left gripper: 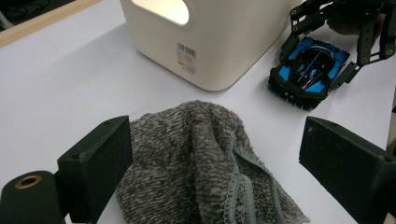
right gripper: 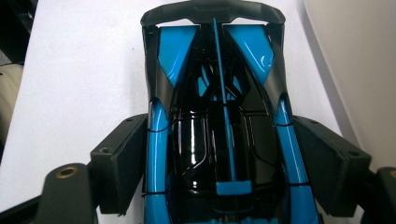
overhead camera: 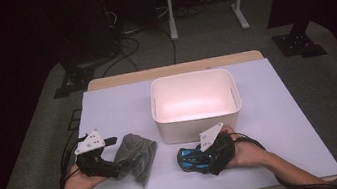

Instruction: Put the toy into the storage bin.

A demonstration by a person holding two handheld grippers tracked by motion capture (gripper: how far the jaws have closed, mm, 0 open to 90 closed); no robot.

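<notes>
Gripping status, right gripper [overhead camera: 205, 156]: your jaws are closed against both flanks of the toy car [right gripper: 219, 135], one pad on each side.
Toy car position: blue and black, on the table [overhead camera: 282, 123] just in front of the white bin [overhead camera: 196, 103], near its front wall; in the high view it lies at [overhead camera: 192, 157].
Left gripper [overhead camera: 112, 156]: your jaws stand wide apart and hold nothing; the pads sit on either side of the grey cloth [left gripper: 205, 168] without pressing it.
Grey cloth position: crumpled on the table, in front of the bin and off its left front corner, well apart from the toy car.
White bin: upright, open top, barcode label [left gripper: 186, 56] on its outer wall.
</notes>
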